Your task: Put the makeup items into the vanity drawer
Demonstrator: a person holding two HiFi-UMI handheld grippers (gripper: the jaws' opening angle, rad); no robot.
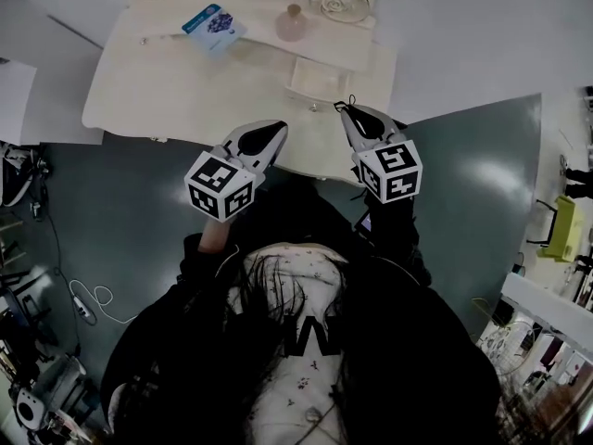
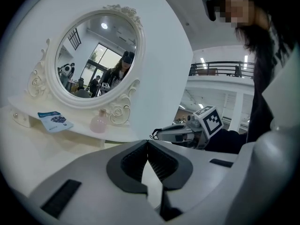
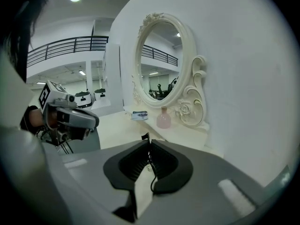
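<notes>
Two claws, left (image 1: 275, 130) and right (image 1: 345, 111), hover over the tabletop (image 1: 176, 91) well in front of the mirror (image 2: 96, 55). Each is pressed together and empty. A pink bottle (image 1: 291, 24) and a blue packet (image 1: 213, 26) sit just below the mirror.

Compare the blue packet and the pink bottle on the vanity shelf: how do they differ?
The packet lies flat and askew, while the bottle stands upright. The packet is a thin blue-and-white rectangle; the bottle is round and pale pink, with a narrow neck. From the head view, the packet sits left of the bottle. Both rest on the raised shelf below the mirror, apart from each other, and neither is in a drawer yet.
</notes>
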